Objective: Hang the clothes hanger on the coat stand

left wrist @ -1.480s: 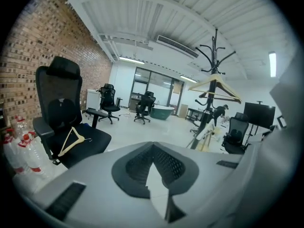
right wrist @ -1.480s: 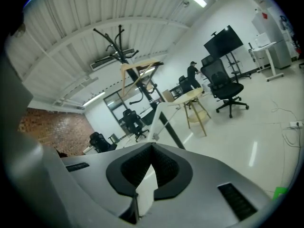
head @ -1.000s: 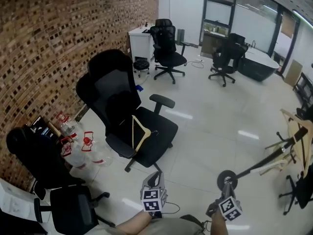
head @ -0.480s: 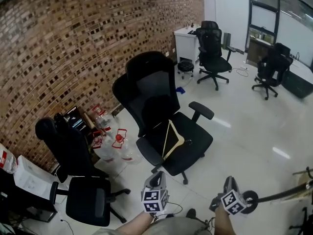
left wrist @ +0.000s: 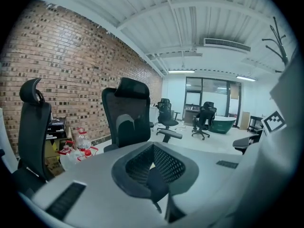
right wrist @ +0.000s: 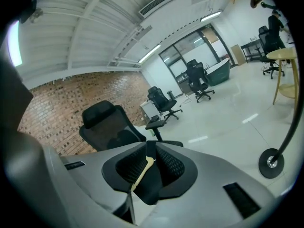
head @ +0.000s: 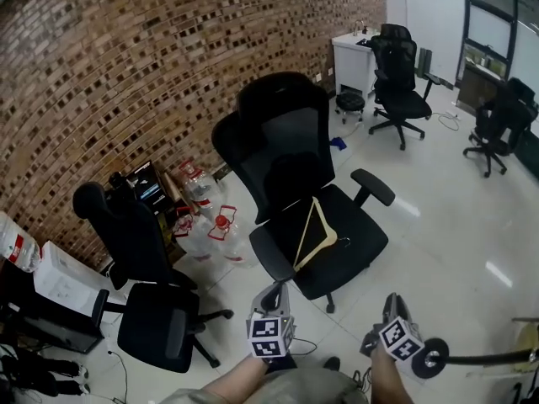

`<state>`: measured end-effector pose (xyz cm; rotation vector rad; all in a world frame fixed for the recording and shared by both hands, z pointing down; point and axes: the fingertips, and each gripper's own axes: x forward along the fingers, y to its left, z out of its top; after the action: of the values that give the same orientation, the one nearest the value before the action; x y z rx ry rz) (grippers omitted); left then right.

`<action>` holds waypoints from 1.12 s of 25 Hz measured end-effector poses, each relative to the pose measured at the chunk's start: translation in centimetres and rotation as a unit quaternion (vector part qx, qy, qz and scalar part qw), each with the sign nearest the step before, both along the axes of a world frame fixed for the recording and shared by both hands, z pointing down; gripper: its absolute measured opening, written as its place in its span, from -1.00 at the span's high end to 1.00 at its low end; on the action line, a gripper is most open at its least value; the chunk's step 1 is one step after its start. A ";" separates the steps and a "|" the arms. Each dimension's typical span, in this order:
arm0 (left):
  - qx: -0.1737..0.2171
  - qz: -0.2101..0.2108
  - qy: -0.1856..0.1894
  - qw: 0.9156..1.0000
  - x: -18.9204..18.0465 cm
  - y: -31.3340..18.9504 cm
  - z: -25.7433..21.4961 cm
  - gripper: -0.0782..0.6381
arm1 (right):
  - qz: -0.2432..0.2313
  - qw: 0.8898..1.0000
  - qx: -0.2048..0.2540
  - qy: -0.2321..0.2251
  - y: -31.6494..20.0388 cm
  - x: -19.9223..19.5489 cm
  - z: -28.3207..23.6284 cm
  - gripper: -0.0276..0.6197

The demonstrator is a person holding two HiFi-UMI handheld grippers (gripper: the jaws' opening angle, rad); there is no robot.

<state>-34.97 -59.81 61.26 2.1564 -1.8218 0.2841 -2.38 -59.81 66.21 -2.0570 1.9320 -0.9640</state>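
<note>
Nearest the person, the left gripper [head: 274,295] and the right gripper [head: 389,305] are raised side by side, both aimed at the black office chair [head: 290,154]. The left gripper's fingers stand a little apart with nothing between them. The right gripper's fingers were clenched a second ago and have just been opening; they are now released by a narrow gap and also empty. Just beside the right gripper, the round base of the coat stand [head: 434,358] sits on the floor, its pole running off the right edge. Over the last second the head view has swung from that stand towards the chair, which now fills the middle of the picture. That reads as an approach to pick up, with the task barely begun. The clothes hanger [head: 312,234] lies untouched on the chair's seat, well apart from both grippers, and it lines up with the gap between the right gripper's fingers in the right gripper view [right wrist: 142,173]. Beyond the chair are water bottles [head: 221,225] by the brick wall [head: 126,66]. The stand's hooks are cut off in the head view and show only at the edge of the left gripper view [left wrist: 278,38]. The hanger's hook is too small to read clearly, and each gripper's own body blocks the lower part of its view.
</note>
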 end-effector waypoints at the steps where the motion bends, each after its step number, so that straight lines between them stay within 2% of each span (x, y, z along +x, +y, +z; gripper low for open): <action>1: 0.001 0.000 -0.001 1.000 -1.4 -0.8 0.3 0.73 | -0.005 1.000 -0.001 0.002 -1.0 -1.6 0.2 0.66; 5: 0.003 0.004 0.005 1.000 -8.0 -4.5 1.8 0.73 | -0.011 1.000 0.002 0.010 -5.1 -9.0 1.0 0.65; 10: 0.015 0.012 0.018 1.000 -19.7 -8.4 2.7 0.63 | -0.032 0.999 0.000 0.014 -10.0 -22.3 2.7 0.58; 12: 0.014 0.013 0.024 1.000 -23.5 -9.5 2.8 0.60 | -0.039 0.999 -0.006 0.019 -11.9 -26.3 3.1 0.51; 15: 0.006 -0.009 0.025 1.000 -28.2 -11.9 2.9 0.56 | -0.070 0.997 -0.022 0.021 -16.5 -31.3 4.0 0.49; 16: 0.002 -0.017 0.025 1.000 -29.1 -13.0 2.8 0.55 | -0.080 0.996 -0.030 0.023 -18.2 -32.5 4.3 0.44; 22: -0.017 -0.003 0.031 0.999 -28.2 -21.7 3.2 0.53 | -0.087 0.993 -0.069 0.048 -26.9 -33.5 6.0 0.42; 28: -0.019 0.012 0.011 1.000 -25.4 -34.2 5.1 0.53 | -0.083 0.988 -0.121 0.052 -38.2 -32.0 12.3 0.36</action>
<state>-60.34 -94.05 66.35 2.1478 -1.7655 0.2964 -34.38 -97.97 78.47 -2.1372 2.1644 -1.2052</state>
